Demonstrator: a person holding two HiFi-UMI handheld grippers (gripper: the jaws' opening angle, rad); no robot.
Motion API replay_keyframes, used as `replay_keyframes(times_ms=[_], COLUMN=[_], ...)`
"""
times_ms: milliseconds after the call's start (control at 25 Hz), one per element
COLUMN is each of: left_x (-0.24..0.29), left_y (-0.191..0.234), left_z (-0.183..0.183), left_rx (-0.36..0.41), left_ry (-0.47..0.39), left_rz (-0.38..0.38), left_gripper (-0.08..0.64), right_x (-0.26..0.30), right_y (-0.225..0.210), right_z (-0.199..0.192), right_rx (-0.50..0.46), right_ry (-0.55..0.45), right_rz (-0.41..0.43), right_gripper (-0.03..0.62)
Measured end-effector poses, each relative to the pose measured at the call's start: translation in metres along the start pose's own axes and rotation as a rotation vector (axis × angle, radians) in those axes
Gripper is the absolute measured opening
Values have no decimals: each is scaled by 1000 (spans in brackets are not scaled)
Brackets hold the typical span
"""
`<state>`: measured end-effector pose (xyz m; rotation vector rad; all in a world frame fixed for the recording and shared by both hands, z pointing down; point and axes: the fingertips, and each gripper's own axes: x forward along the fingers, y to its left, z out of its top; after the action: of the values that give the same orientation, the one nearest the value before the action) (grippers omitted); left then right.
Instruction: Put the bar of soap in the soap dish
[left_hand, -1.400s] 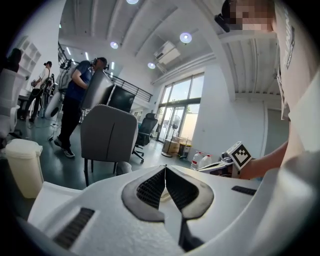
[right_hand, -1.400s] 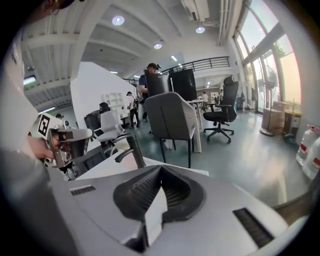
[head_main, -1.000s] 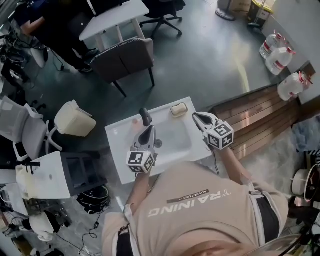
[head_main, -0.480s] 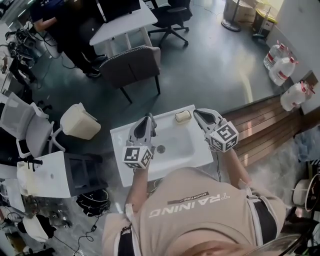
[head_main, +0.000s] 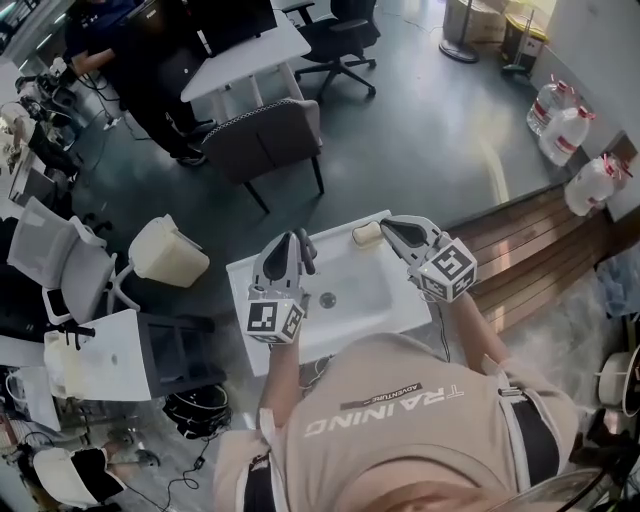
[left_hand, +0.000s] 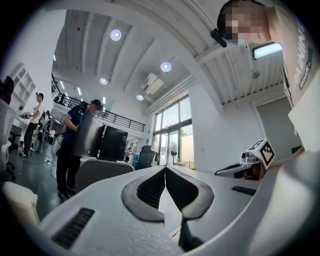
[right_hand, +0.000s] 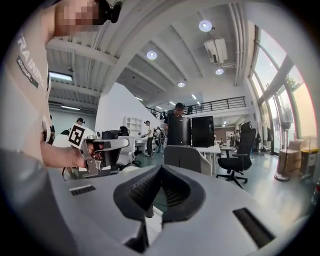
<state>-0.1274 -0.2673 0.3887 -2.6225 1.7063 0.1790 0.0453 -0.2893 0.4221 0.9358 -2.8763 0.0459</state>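
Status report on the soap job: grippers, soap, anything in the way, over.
Left gripper shut, empty. Right gripper shut, empty. Soap bar on the sink's far rim, dish unclear. Nothing blocking it.

Smooth, glossy white sink (head_main: 400, 300); matt cream bar of soap (head_main: 366, 232). Matt pale-grey plastic on left gripper (left_hand: 165, 169) and right gripper (right_hand: 161, 169), with ribbed black rubbery pads (right_hand: 136, 192). Dark floor (head_main: 430, 130) polished to a sheen; brown slatted wood decking (head_main: 520, 230); grey cloth chair (head_main: 265, 140).
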Motion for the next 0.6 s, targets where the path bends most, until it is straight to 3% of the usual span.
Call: replay_keyframes(times_ms=[320, 600], left_x=[-14, -28], left_y=[-1, 3], left_z=[-13, -23], left_rx=[-15, -15], left_ry=[35, 71], left_rz=[27, 48], left_gripper=[11, 11], right_x=[-2, -4], right_y=[11, 12], right_z=[-11, -19], right_rx=[-37, -11], right_ry=[17, 25], right_rz=[-13, -20], right_gripper=[14, 13])
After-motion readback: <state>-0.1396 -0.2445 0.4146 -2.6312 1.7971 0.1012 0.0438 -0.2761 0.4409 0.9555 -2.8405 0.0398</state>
